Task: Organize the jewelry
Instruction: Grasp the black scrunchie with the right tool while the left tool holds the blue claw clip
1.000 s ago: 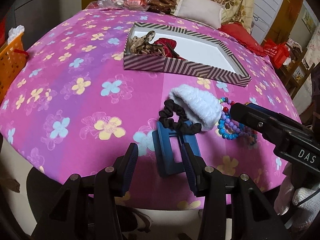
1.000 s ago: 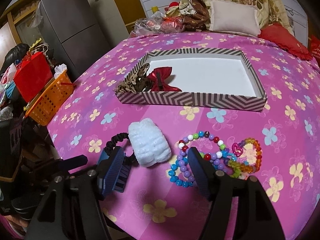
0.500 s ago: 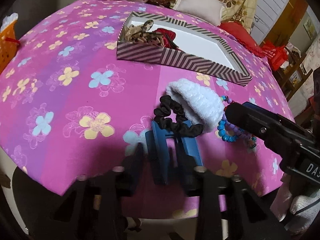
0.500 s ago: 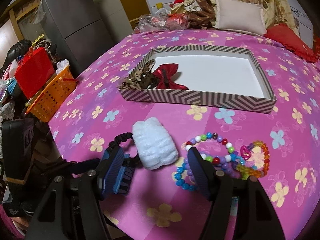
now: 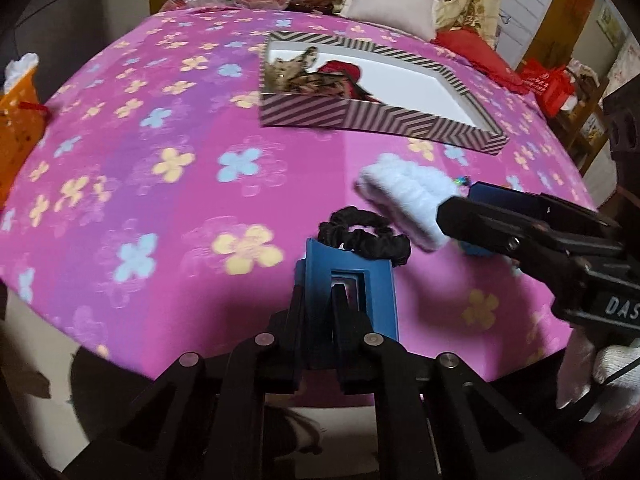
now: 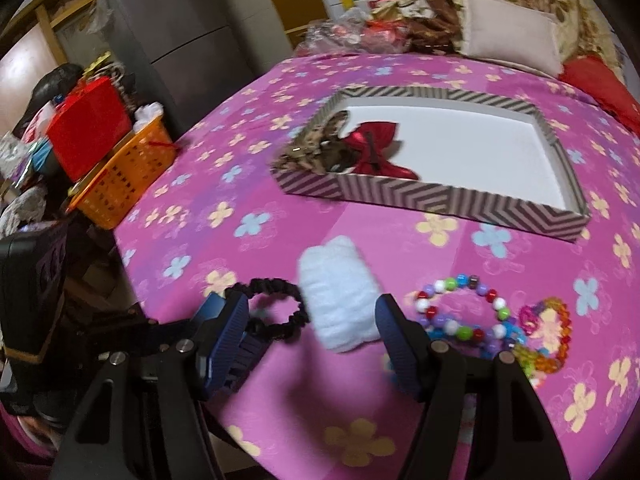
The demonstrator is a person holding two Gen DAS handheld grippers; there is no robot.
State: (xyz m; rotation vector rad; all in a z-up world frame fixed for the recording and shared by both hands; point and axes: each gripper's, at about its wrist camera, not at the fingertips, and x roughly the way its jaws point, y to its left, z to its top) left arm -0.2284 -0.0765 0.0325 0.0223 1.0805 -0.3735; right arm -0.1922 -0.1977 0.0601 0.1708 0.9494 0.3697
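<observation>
My left gripper [image 5: 318,304] is shut on one side of the blue hair claw clip [image 5: 352,280] near the table's front edge. A black scrunchie [image 5: 364,234] lies just beyond the clip, with a white fluffy scrunchie [image 5: 404,194] to its right. My right gripper [image 6: 310,332] is open around the near end of the white fluffy scrunchie [image 6: 340,300]. Beaded bracelets [image 6: 492,320] lie to its right, and the black scrunchie [image 6: 276,304] to its left. The striped box [image 6: 440,196] holds a leopard bow [image 6: 320,152] and a red bow [image 6: 372,144].
The table has a pink flowered cloth [image 5: 160,160]. An orange basket [image 6: 120,176] with a red box stands off the table's left side. Pillows and clutter [image 6: 508,36] lie beyond the far edge. The box's white floor is bare on its right side.
My left gripper has closed on the blue clip. My right gripper has moved forward so its open fingers sit either side of the white scrunchie.
</observation>
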